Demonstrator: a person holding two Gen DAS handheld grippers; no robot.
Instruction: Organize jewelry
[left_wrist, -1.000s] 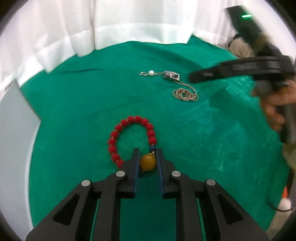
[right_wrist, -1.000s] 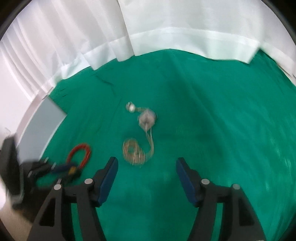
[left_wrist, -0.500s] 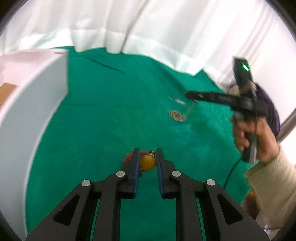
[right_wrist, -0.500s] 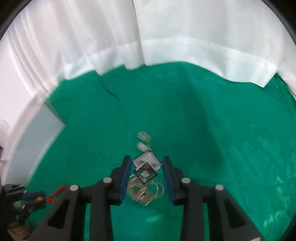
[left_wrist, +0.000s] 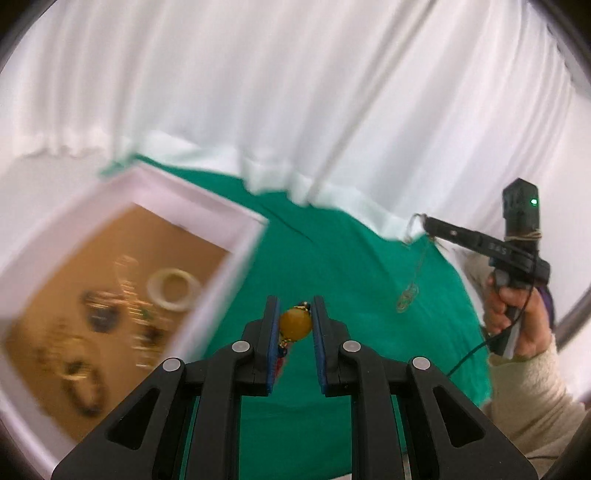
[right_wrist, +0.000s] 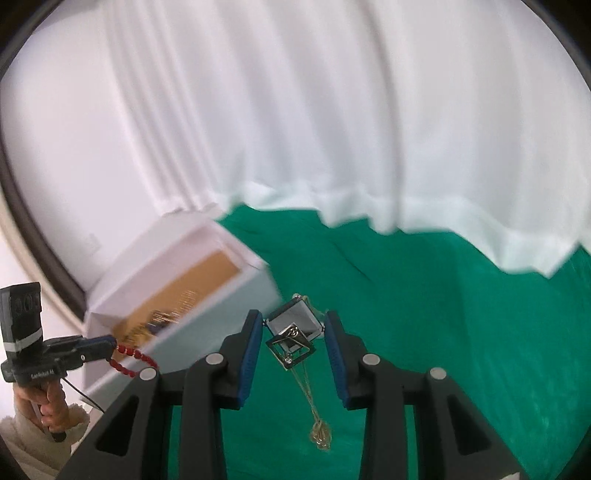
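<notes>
Right at the tips of my left gripper (left_wrist: 294, 325), the blue-padded jaws are clamped on the round amber-yellow bead (left_wrist: 295, 325) of a red beaded bracelet (right_wrist: 133, 360). That bead is smooth and glossy, with a small gold fitting and a dark bead just below it. From the right wrist view the string of small, round red beads dangles in a loop under the gripper, clear of the cloth.

My right gripper (right_wrist: 294, 332) is closed on a silver square pendant necklace (right_wrist: 293, 326). One flat grey, mirror-like square sits cornerwise between the pads, and a second open square frame hangs tilted just below it. Its fine gold-toned chain (right_wrist: 320, 435) trails straight down and ends in a small tangled coil above the cloth; in the left wrist view that coil hangs free in the air.

Below both lies the green felt tablecloth (left_wrist: 332, 266), creased in places.

To my left stands a white cardboard box with a brown floor (left_wrist: 236, 225), blurred. Inside it I can make out a pale cream bangle ring (left_wrist: 173, 288) and several dark and gold pieces too smeared to identify.

Behind everything hangs a white pleated curtain (right_wrist: 332, 129), its hem touching the cloth's far edge.
</notes>
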